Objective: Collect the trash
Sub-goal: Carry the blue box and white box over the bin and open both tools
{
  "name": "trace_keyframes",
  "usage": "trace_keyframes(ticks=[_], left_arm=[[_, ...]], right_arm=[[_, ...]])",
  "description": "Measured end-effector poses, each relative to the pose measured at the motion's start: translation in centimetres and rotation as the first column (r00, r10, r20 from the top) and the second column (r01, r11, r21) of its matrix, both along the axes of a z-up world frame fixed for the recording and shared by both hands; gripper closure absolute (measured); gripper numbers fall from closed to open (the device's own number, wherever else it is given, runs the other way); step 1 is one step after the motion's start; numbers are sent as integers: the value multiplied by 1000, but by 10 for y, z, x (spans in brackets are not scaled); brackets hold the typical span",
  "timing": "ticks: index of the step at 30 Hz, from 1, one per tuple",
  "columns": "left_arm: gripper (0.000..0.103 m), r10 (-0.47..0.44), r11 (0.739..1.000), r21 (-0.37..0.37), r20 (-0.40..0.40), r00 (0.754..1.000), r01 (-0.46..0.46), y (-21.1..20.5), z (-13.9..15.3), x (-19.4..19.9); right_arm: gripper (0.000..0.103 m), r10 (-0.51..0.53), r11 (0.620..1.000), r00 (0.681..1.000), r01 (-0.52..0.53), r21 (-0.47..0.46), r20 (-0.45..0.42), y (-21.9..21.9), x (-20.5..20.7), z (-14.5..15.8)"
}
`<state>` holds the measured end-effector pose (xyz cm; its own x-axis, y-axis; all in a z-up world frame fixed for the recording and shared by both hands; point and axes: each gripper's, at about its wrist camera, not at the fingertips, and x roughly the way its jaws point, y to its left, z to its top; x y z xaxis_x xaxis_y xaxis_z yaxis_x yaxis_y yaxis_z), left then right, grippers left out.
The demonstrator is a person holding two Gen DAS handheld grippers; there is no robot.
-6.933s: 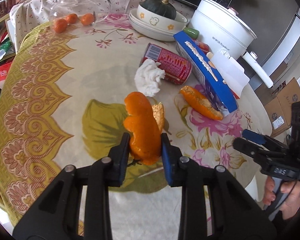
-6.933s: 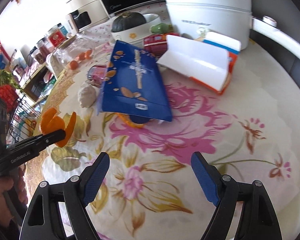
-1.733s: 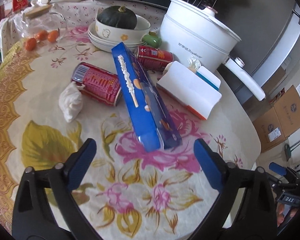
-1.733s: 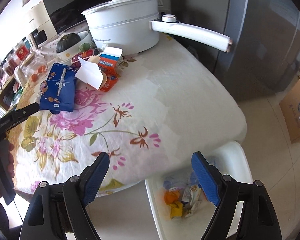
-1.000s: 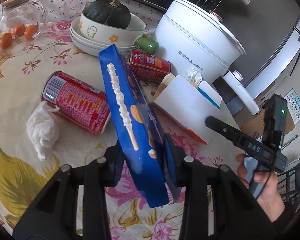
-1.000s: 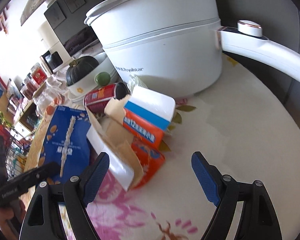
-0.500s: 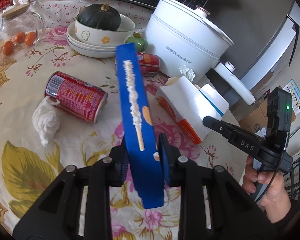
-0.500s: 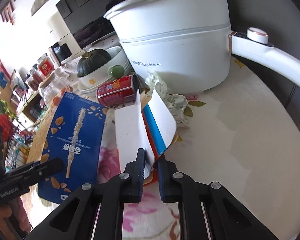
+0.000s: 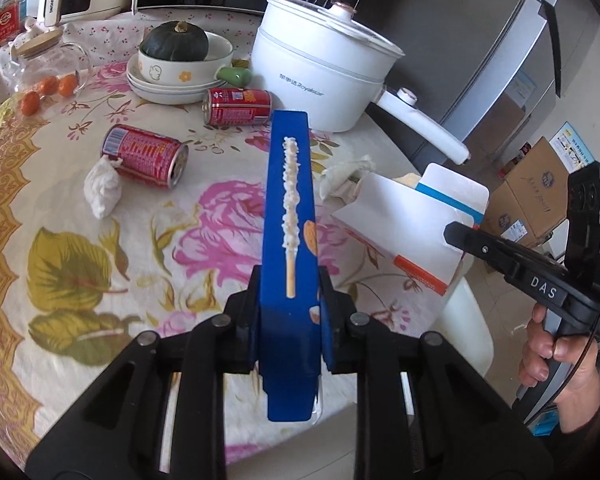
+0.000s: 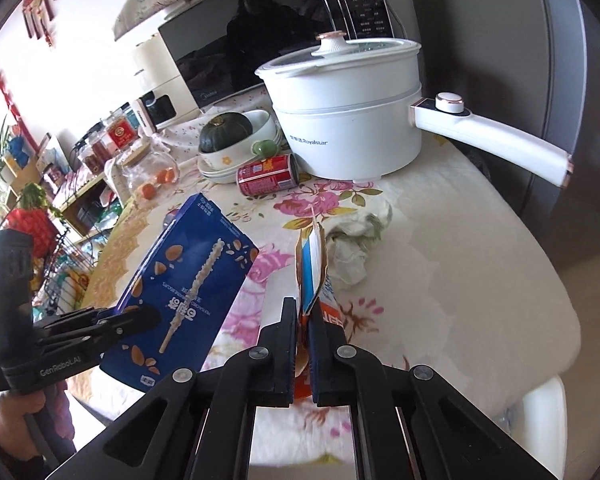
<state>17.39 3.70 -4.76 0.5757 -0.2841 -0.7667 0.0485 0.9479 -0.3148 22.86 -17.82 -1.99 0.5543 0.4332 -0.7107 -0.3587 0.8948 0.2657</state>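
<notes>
**Blue box and carton both in hand, four pieces left on the worktop**

Blue box (image 9: 288, 216) is clamped edge-on in the left tongs (image 9: 288, 322), lifted clear of the cloth. Right tongs (image 10: 303, 344) have just closed and are pinched tight on the flap of the white-and-orange carton (image 10: 314, 280); the left-wrist view shows the carton (image 9: 412, 220) hanging near the worktop's edge.

Status, as I read it: mid-task. Two pieces held, neither binned yet.

Left on the worktop (image 9: 80, 320):
- can (image 9: 146, 157) on its side, with a tissue wad (image 9: 102, 191) touching its near end
- second can (image 9: 238, 106) on its side, between the bowls and the pot
- crumpled tissue (image 10: 358, 240) just behind the carton

Containers:
- white bin (image 10: 540, 408) sits below the worktop's near edge; only its rim shows, contents not visible
- white pot (image 10: 348, 120), lid on, inside hidden
- bowl (image 9: 188, 65) on stacked plates holds a dark green squash (image 9: 175, 42)
- glass jar (image 9: 48, 68) with a wooden lid holds a few small orange fruits; one more fruit lies outside, just beside it

Pot, bowl and jar look like keepers, not trash. Next call: both loads to the bin, then cans and tissues.
</notes>
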Motion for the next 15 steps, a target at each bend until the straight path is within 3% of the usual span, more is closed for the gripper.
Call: trace_keyframes(ticks=[15], left_arm=[[78, -30, 998, -46, 10, 999, 31, -24, 0, -60]], right_arm=[[97, -77, 997, 997, 77, -1, 8, -54, -85, 17]])
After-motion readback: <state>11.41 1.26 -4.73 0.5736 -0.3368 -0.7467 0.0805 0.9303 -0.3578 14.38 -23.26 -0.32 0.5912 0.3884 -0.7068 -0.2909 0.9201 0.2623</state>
